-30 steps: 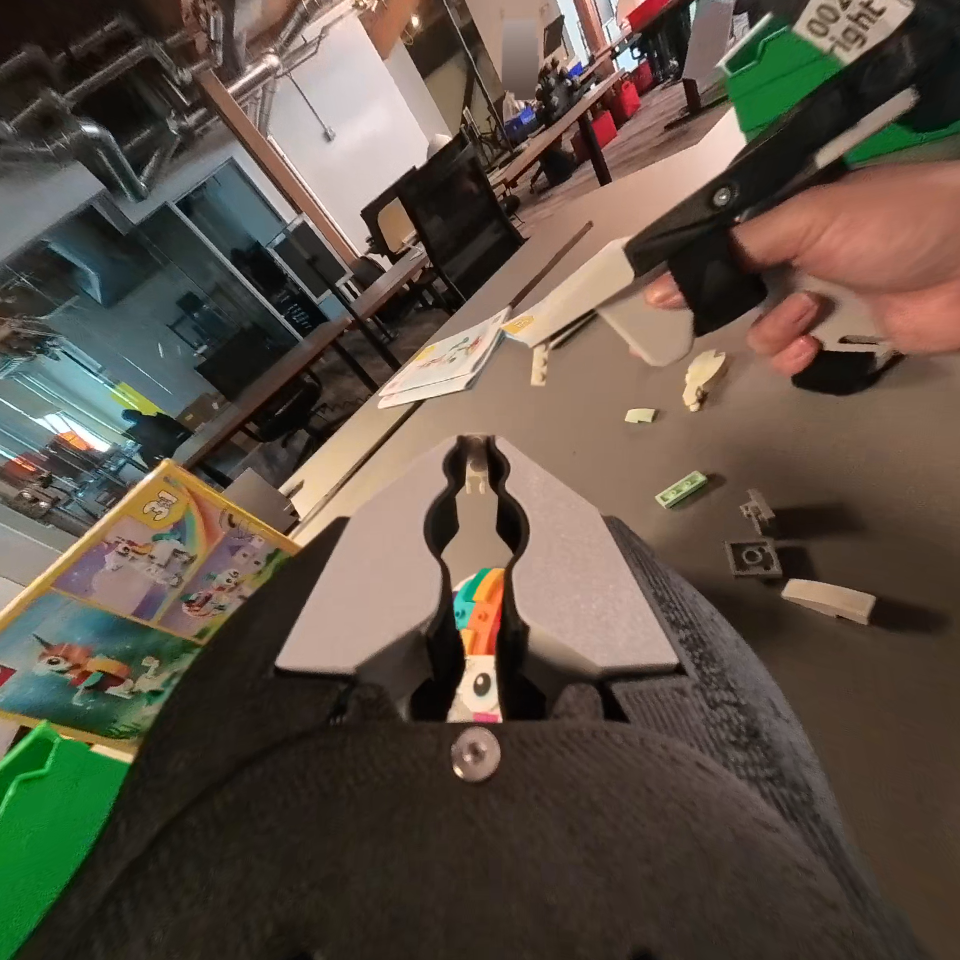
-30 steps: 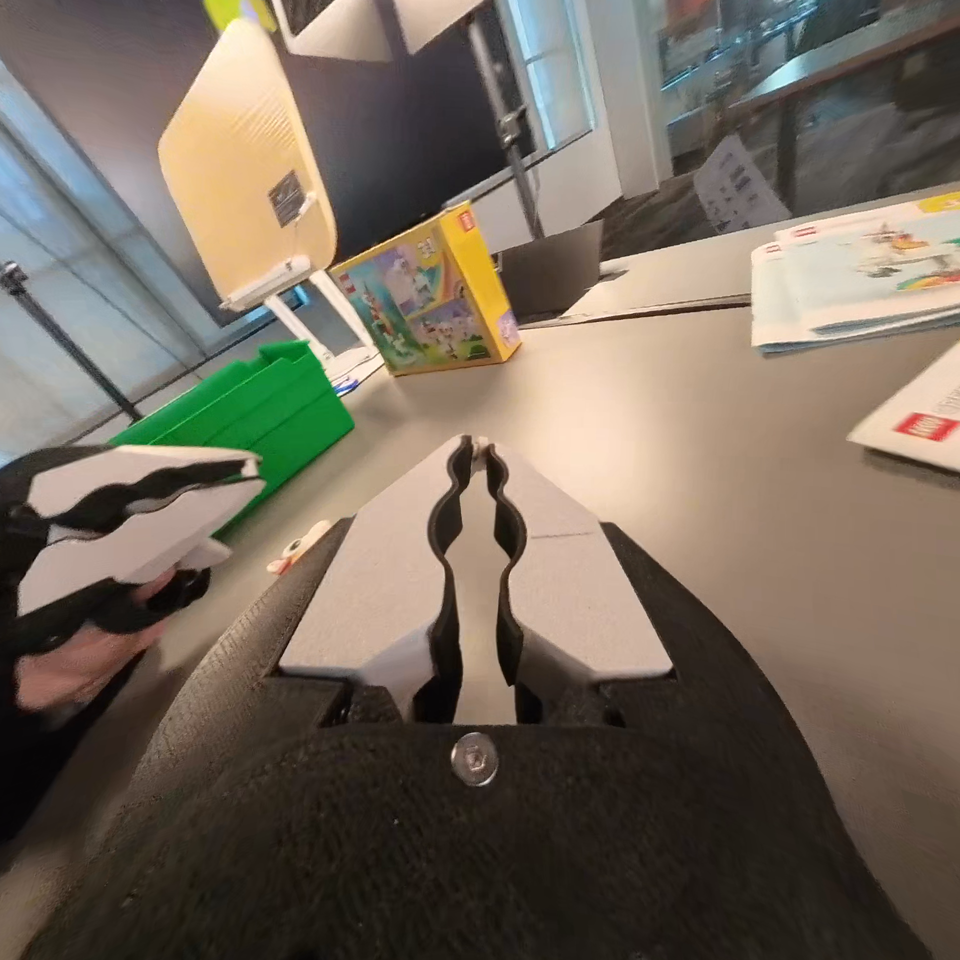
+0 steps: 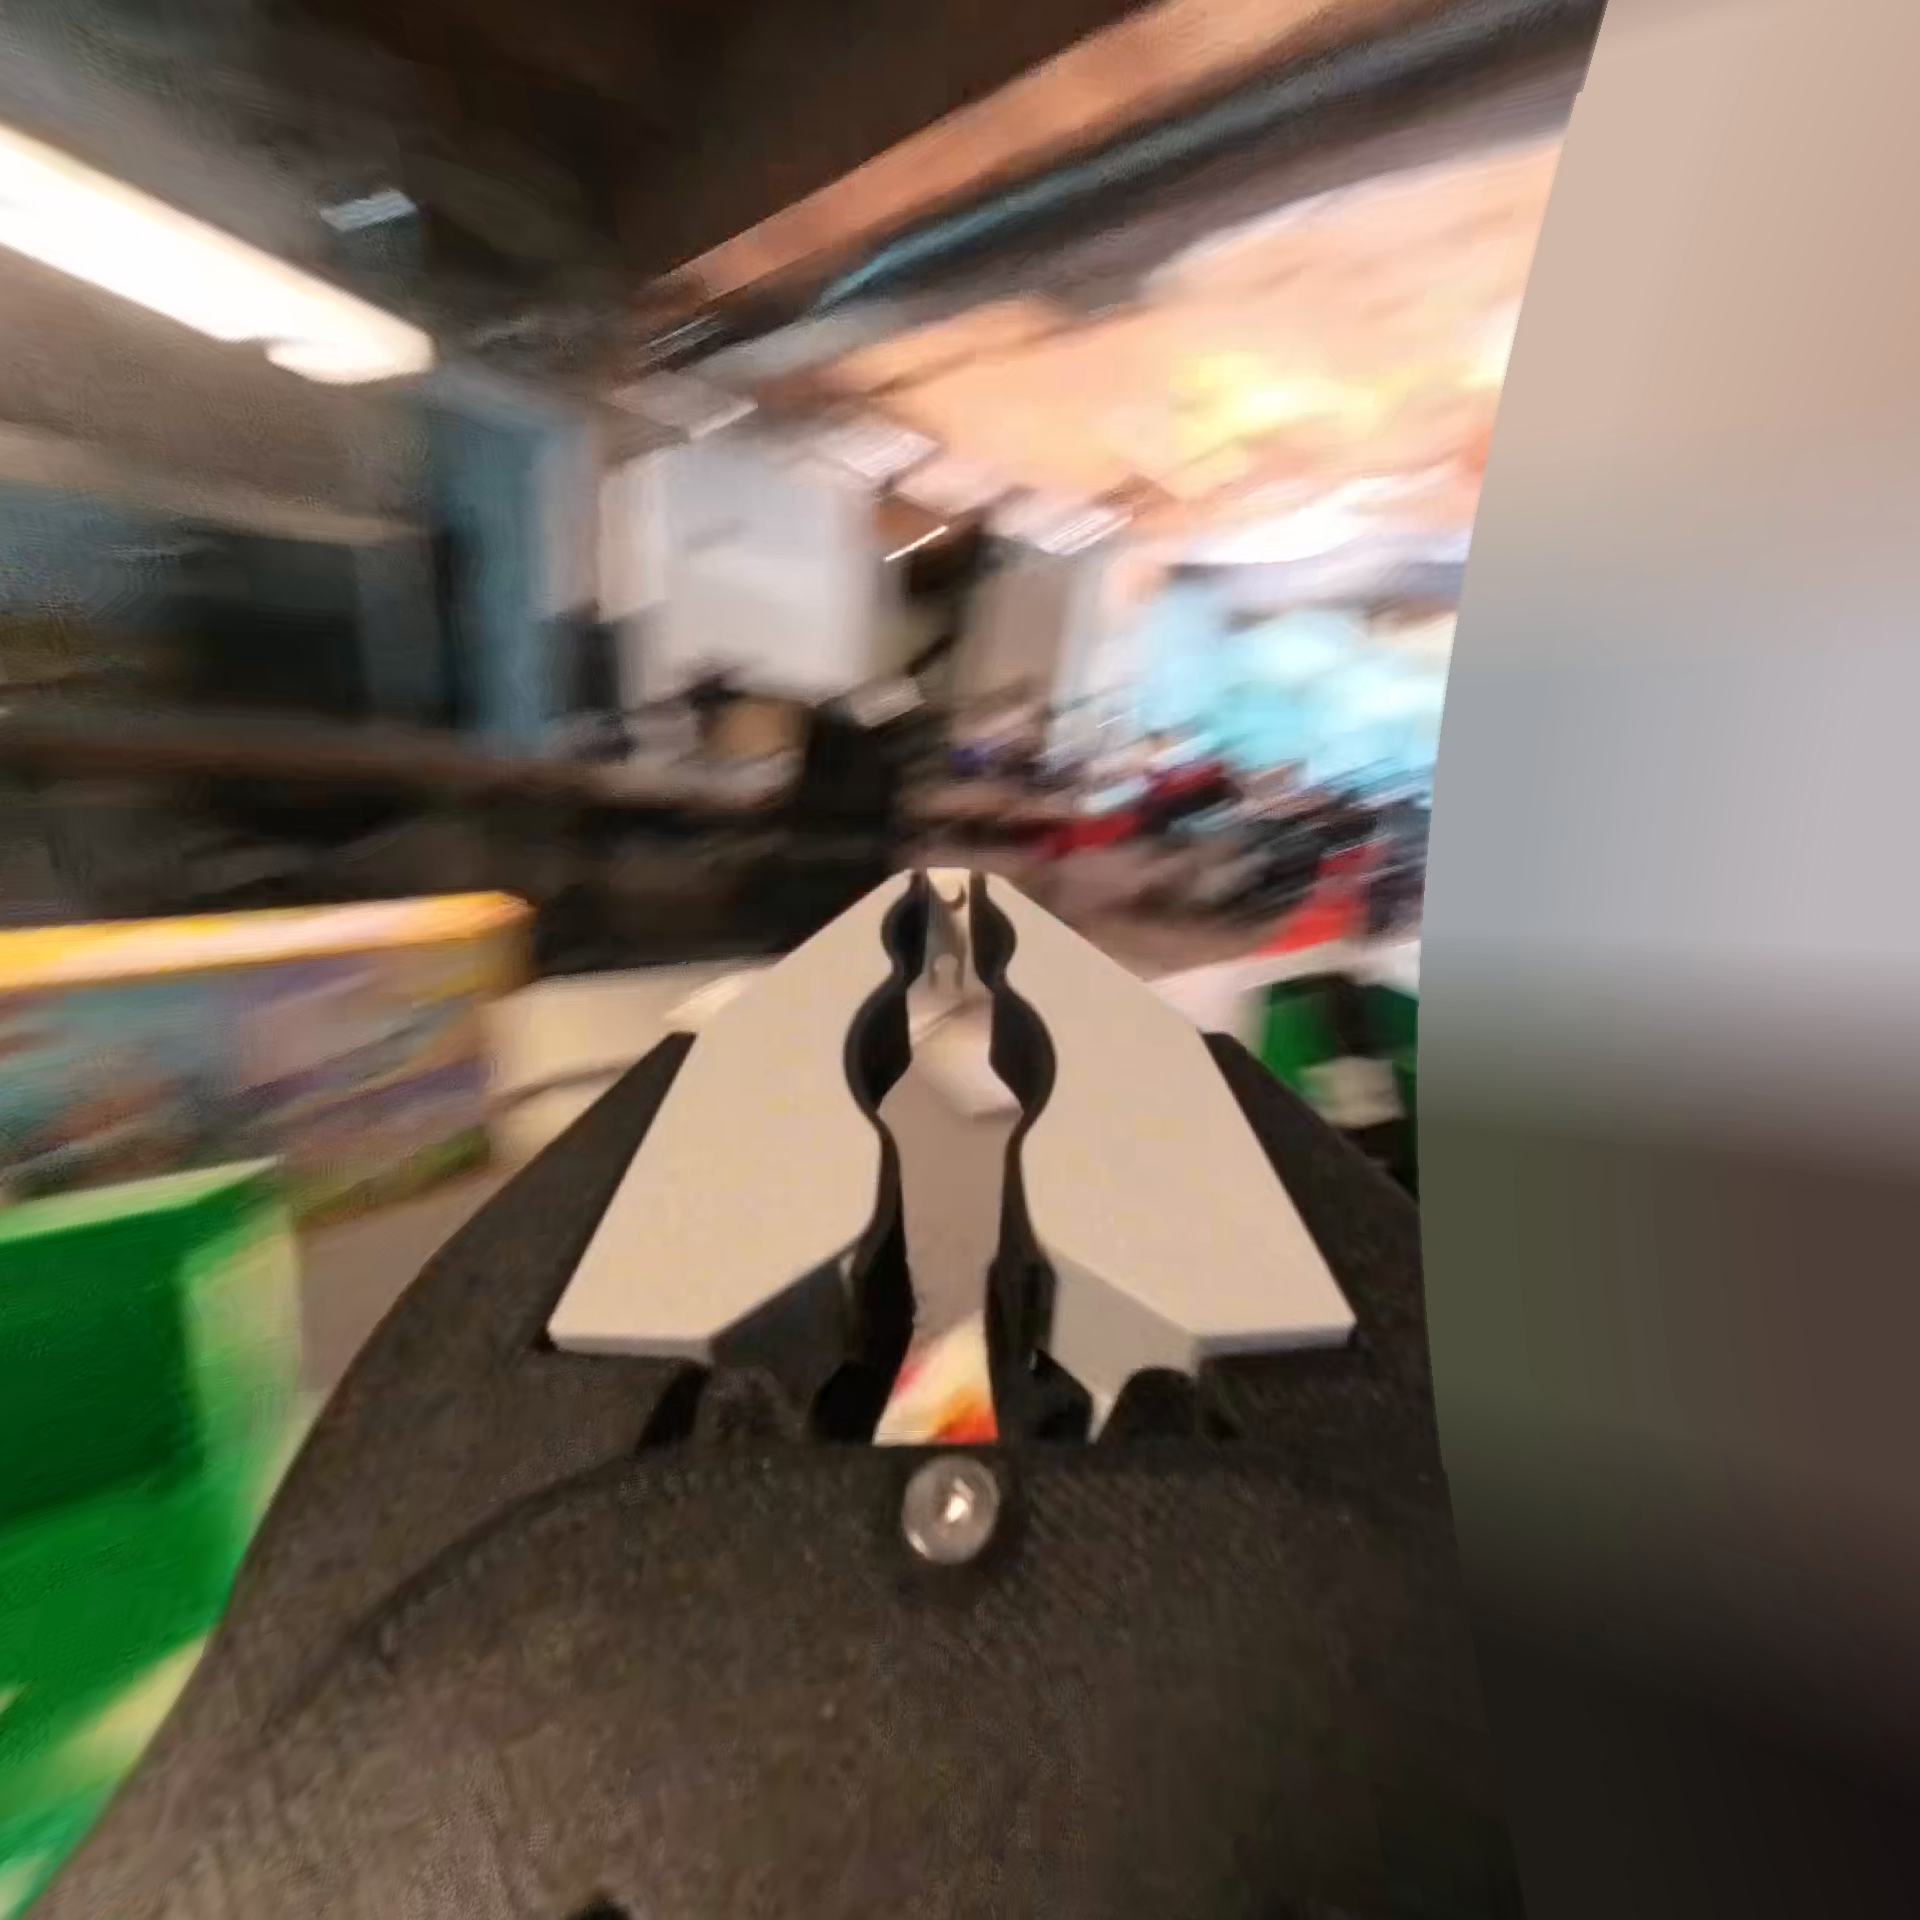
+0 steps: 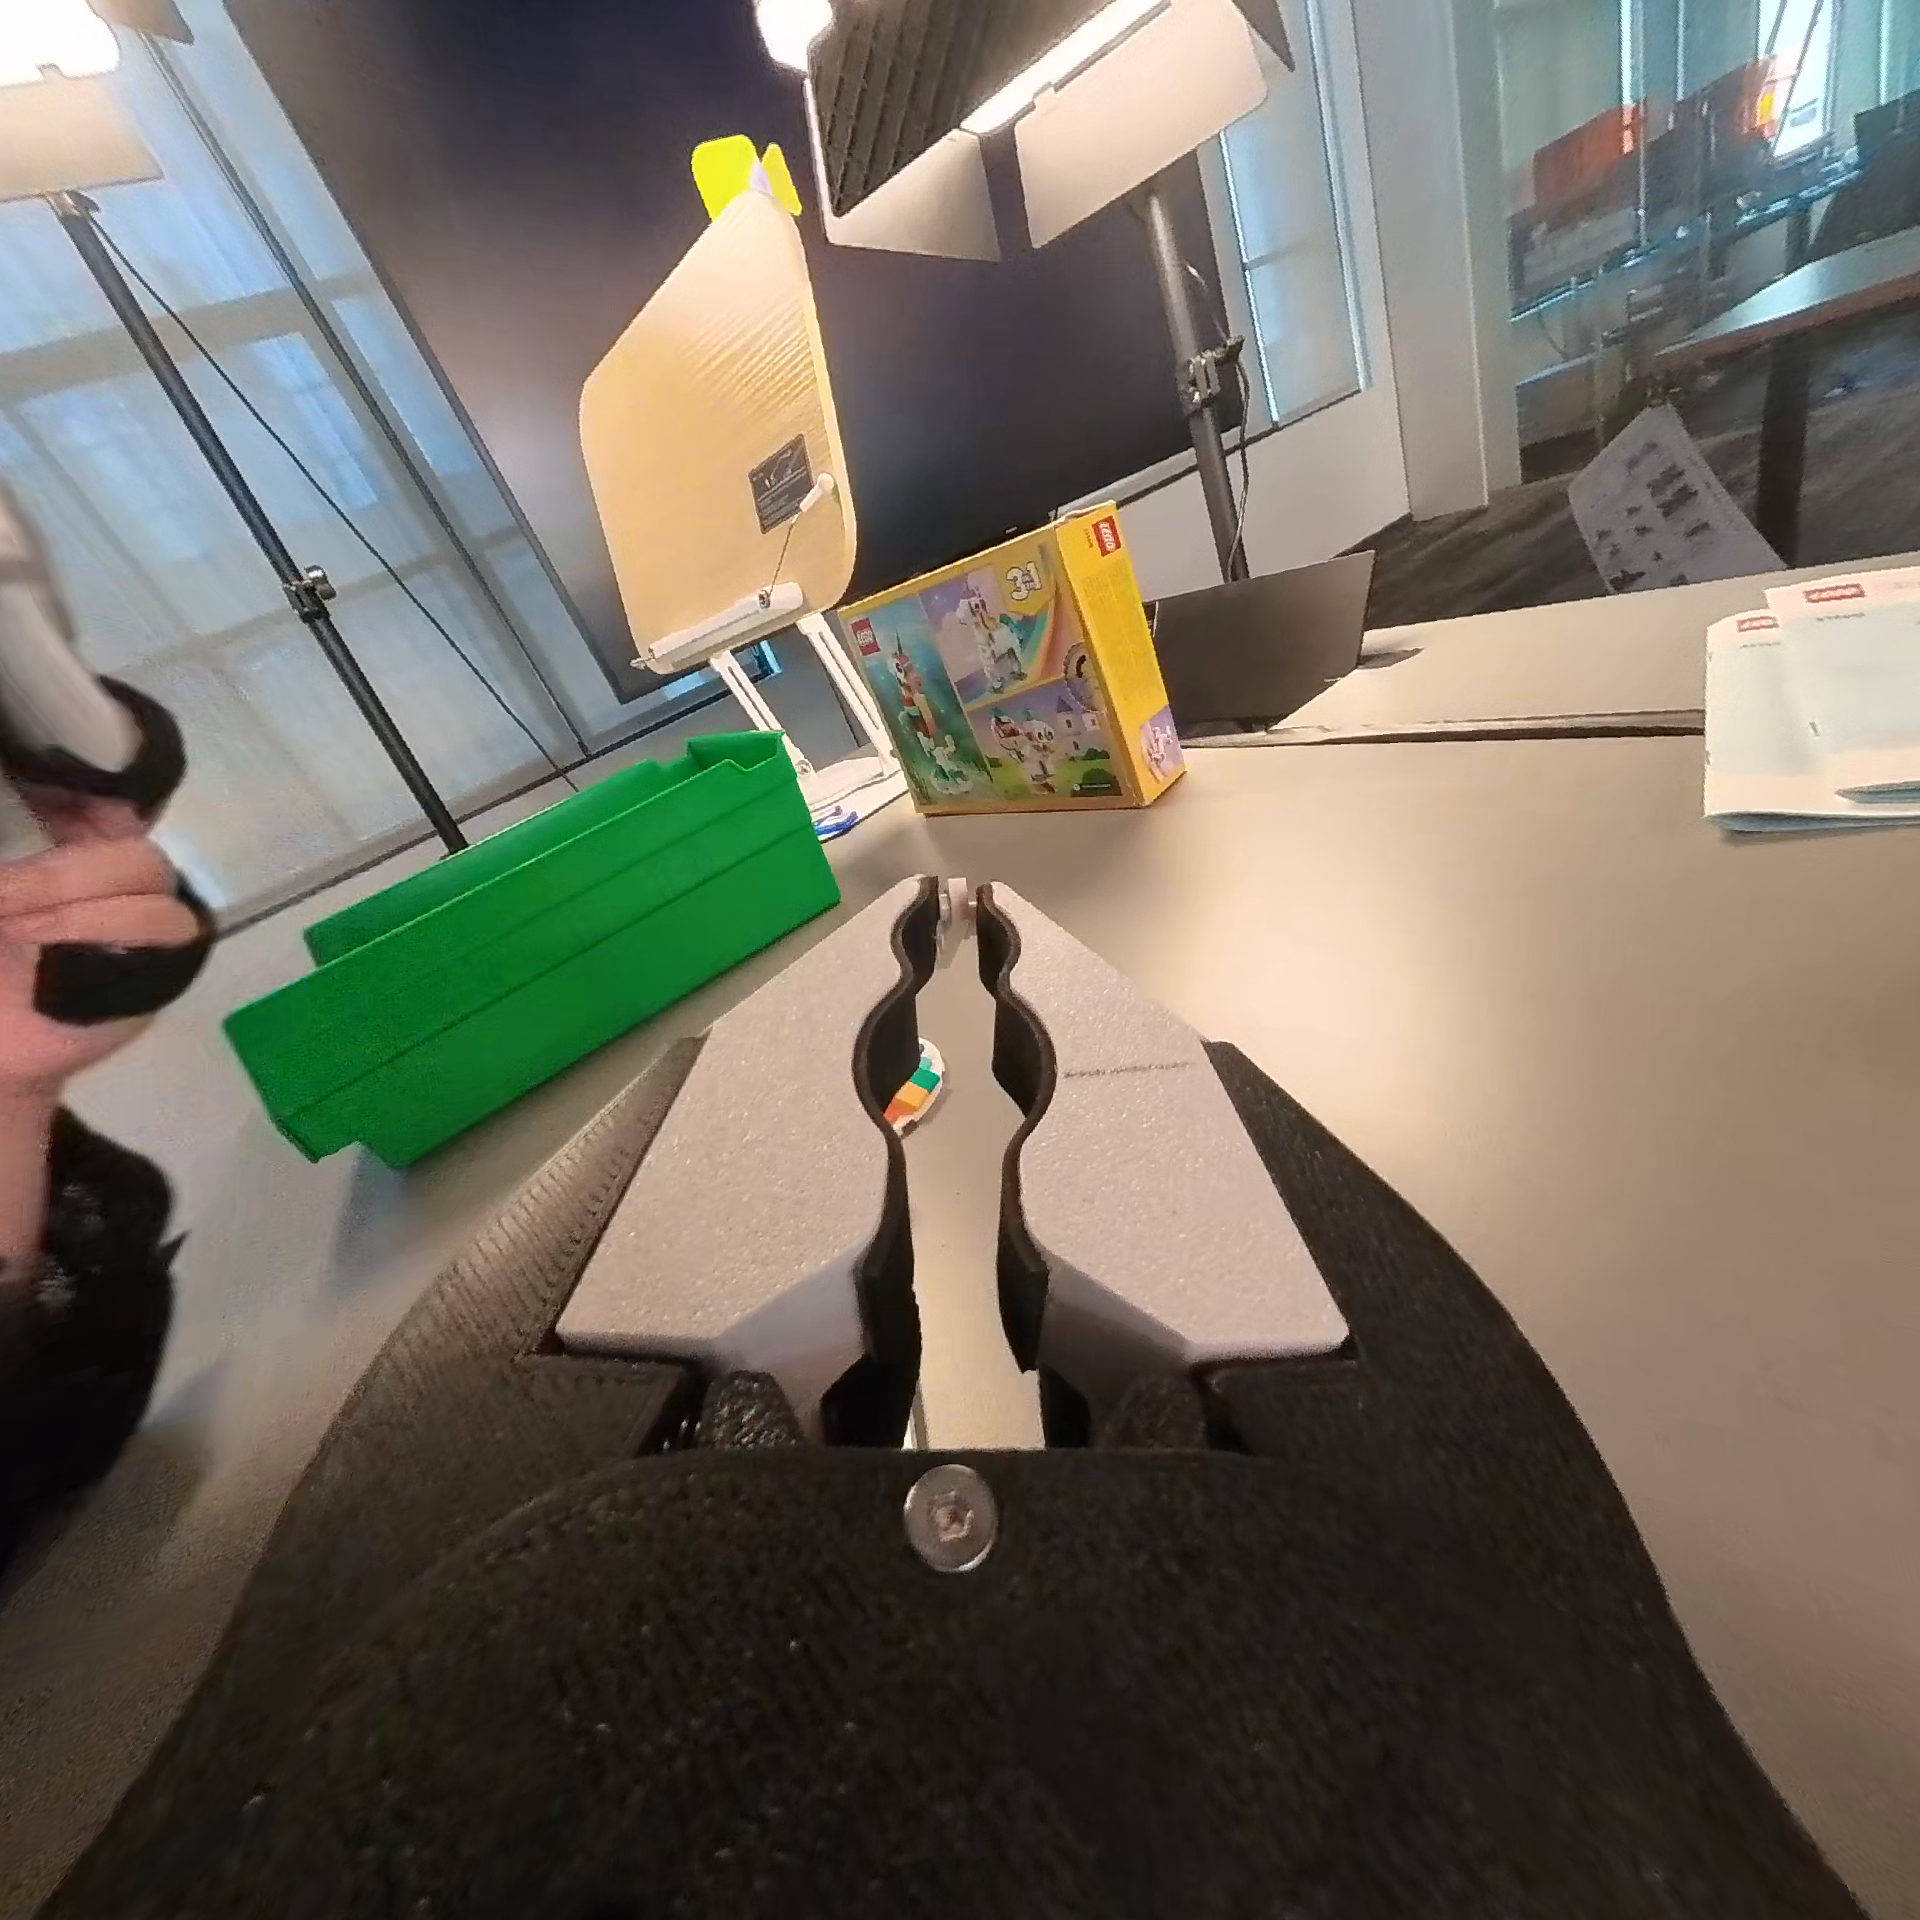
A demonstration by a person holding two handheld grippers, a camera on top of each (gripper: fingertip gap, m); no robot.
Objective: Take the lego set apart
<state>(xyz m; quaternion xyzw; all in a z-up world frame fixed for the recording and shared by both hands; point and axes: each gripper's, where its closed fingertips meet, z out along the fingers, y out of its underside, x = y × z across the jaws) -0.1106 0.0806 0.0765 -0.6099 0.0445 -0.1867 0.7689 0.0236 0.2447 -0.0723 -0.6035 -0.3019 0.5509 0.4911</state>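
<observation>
Left wrist view smeared, left gripper [image 3: 945, 904] pinching indistinct pale piece [image 3: 943, 940]

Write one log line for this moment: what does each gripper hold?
left gripper: shut on small pale piece; right gripper: shut on small white piece; rainbow piece: on table

Right gripper [image 4: 957, 906]: fingers [image 4: 790, 1164] of matt grey, finely grained plastic edged in black rubbery lining, on a rough black woven-textured body with a shiny metal screw [image 4: 949, 1529]. Green bin [image 4: 540, 935] smooth, slightly glossy plastic; yellow box [image 4: 1013, 675] printed cardboard with a slight sheen; booklets [image 4: 1813, 727] paper. Table [image 4: 1455, 987] smooth, matt grey.
</observation>
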